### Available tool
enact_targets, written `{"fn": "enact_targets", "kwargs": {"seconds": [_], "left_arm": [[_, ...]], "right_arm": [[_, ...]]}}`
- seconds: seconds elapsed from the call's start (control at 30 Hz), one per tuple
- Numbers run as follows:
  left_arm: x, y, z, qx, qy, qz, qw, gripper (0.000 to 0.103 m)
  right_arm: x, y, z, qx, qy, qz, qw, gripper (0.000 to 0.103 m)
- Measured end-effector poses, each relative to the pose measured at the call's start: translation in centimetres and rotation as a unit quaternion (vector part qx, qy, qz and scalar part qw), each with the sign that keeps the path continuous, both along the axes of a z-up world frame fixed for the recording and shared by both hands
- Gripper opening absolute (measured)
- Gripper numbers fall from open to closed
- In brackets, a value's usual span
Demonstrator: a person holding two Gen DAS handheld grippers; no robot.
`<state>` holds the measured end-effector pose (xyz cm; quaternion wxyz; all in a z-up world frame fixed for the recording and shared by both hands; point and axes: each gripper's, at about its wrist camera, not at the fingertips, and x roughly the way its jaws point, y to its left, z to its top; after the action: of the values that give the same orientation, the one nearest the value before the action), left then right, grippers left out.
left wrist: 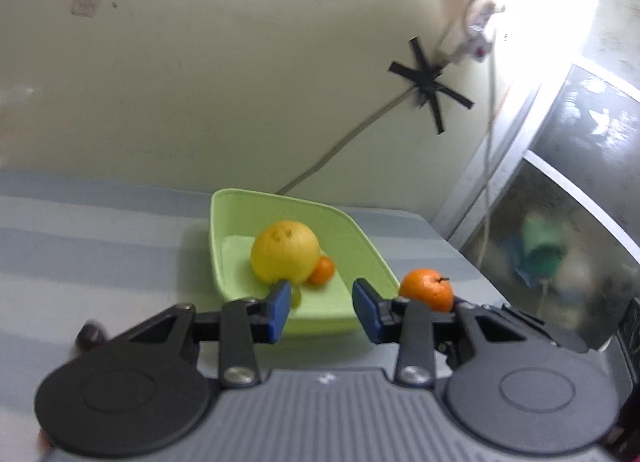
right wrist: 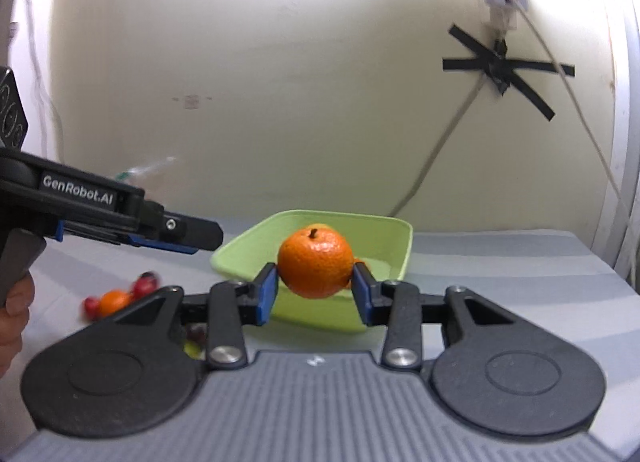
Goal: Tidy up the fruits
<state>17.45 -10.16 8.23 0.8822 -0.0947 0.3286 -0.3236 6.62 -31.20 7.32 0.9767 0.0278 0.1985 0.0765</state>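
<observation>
oranges: 3 | yellow fruit: 1 | green tray: 1 | claws: 2

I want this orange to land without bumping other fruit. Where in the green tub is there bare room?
In the green tub, the floor nearest the left gripper and along the right wall is bare. The left half is crowded: the yellow citrus touches a small orange. The right gripper grips the orange.

A glossy lime-green plastic basin holds a big yellow round fruit. The dimpled orange mandarin sits between blue pads. Grey-and-white striped tablecloth.
</observation>
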Motion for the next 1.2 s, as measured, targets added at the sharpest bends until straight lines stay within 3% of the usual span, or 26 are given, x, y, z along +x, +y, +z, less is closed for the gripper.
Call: {"fn": "enact_targets", "kwargs": {"seconds": [0.13, 0.3, 0.53, 0.67, 0.8, 0.93, 1.03, 1.2], "left_arm": [[3.7, -2.4, -1.5, 0.028, 0.027, -0.002, 0.9992, 0.034], [5.4, -3.7, -3.1, 0.039, 0.050, -0.008, 0.9980, 0.040], [5.7, -3.6, -3.5, 0.027, 0.068, 0.003, 0.9973, 0.050], [5.0, -2.2, -2.5, -0.007, 0.080, 0.007, 0.9967, 0.050], [2.3, -0.3, -1.0, -0.026, 0.066, 0.001, 0.9975, 0.050], [-2.7, 1.3, -0.4, -0.023, 0.042, -0.027, 0.9985, 0.051], [-7.7, 2.3, -1.4, -0.003, 0.020, -0.060, 0.9980, 0.057], [-13.8, 2.0, -4.3, 0.079, -0.007, -0.112, 0.9905, 0.058]], "right_arm": [[3.0, -0.4, -1.0, -0.019, 0.025, 0.000, 1.000, 0.043], [4.5, -0.6, -1.8, -0.027, 0.043, 0.013, 0.999, 0.043], [4.4, -0.8, -1.9, -0.011, 0.043, 0.007, 0.999, 0.044], [2.9, -1.1, -0.8, 0.003, 0.026, 0.001, 1.000, 0.044], [0.1, -1.6, -0.1, 0.025, 0.016, 0.003, 1.000, 0.044], [-3.4, -1.3, -0.5, 0.031, 0.013, 0.007, 0.999, 0.044], [-5.3, -1.1, -1.1, 0.029, 0.013, 0.004, 0.999, 0.044], [-7.1, -1.1, -2.1, 0.044, 0.022, -0.003, 0.999, 0.044]]}}
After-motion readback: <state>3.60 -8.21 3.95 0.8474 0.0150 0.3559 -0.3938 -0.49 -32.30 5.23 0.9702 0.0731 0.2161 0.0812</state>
